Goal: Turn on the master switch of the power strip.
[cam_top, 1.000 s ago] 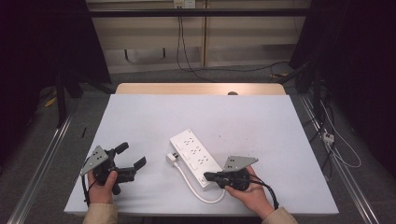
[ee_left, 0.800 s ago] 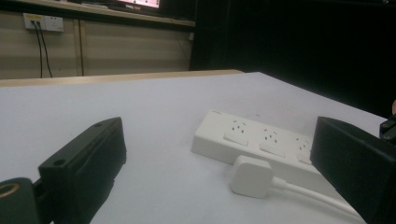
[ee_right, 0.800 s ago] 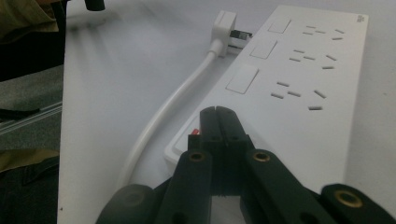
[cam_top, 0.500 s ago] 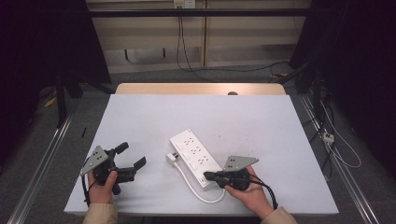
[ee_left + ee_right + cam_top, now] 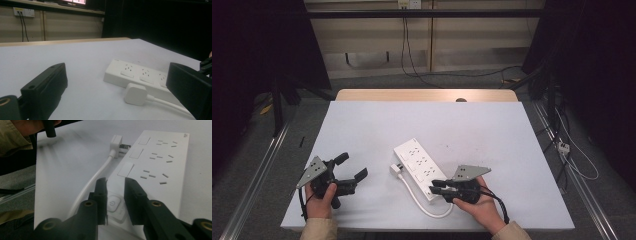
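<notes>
A white power strip (image 5: 419, 168) lay flat on the white tabletop (image 5: 472, 125), toward the near edge and a little right of centre, set at an angle to the tabletop's sides. In the right gripper view its face carried three rows of sockets, with a power button (image 5: 113, 203) at the near end. Its white cable (image 5: 422, 202) looped from the near end across the tabletop and back to a white plug (image 5: 396, 169), which lay just beside the strip's left long side.

The right gripper (image 5: 435, 187), held in the person's right hand (image 5: 479, 207), was at the near end of the strip. The right gripper view showed its tips (image 5: 116, 182) over that end, standing slightly apart with a narrow gap between them. The jaws had just been opening. The power button appeared in the gap, lower down, and nothing was clamped between the pads. Whether the tips touched the strip's surface could not be determined.

The left gripper (image 5: 353, 167), held in the left hand (image 5: 319, 202), was near the tabletop's front left corner, well apart from the strip. Its jaws stood wide apart and held nothing. In the left gripper view (image 5: 112, 82) the strip and plug lay ahead of them on the tabletop.

Beyond the far edge of the tabletop, cables ran along the floor below a wall.
</notes>
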Available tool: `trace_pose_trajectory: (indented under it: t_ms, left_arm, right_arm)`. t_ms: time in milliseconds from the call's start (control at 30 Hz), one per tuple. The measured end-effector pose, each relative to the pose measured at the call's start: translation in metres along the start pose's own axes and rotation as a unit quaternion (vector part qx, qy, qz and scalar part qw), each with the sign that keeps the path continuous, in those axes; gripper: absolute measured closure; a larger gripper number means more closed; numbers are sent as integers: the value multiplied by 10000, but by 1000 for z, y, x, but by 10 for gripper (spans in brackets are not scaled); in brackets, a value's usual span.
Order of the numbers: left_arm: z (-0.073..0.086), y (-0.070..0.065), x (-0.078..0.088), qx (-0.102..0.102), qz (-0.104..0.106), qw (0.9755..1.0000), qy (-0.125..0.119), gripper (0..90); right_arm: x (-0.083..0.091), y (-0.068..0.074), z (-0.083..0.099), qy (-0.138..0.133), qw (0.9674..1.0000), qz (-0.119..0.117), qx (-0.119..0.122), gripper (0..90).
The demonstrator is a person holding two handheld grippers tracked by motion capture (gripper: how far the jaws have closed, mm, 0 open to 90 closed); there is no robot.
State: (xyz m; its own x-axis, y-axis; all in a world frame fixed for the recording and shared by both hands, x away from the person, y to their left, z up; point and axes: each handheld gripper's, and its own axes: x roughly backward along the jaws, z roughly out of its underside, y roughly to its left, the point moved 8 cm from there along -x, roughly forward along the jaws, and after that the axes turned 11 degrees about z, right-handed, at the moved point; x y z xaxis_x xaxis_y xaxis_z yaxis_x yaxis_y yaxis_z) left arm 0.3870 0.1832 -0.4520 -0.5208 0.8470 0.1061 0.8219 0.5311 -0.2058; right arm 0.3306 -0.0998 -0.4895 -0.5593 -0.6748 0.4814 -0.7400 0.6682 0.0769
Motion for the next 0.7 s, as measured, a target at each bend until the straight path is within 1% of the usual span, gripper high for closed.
trace_pose_trajectory:
  t_ms: [167, 333, 500, 700]
  left_arm:
    - [0, 0, 0, -2, 4, 10000, 12, 32]
    - [0, 0, 0, -4, 1, 10000, 4, 32]
    - [0, -1, 1, 6, -3, 10000, 7, 32]
    - [0, 0, 3, -3, -21, 10000, 14, 32]
  right_arm:
    - [1, -1, -1, -21, 10000, -1, -88, 600]
    - [0, -3, -1, 0, 9999, 92, -135, 468]
    - [2, -5, -1, -14, 9998, 115, -166, 352]
    - [6, -9, -3, -101, 9996, 184, -203, 251]
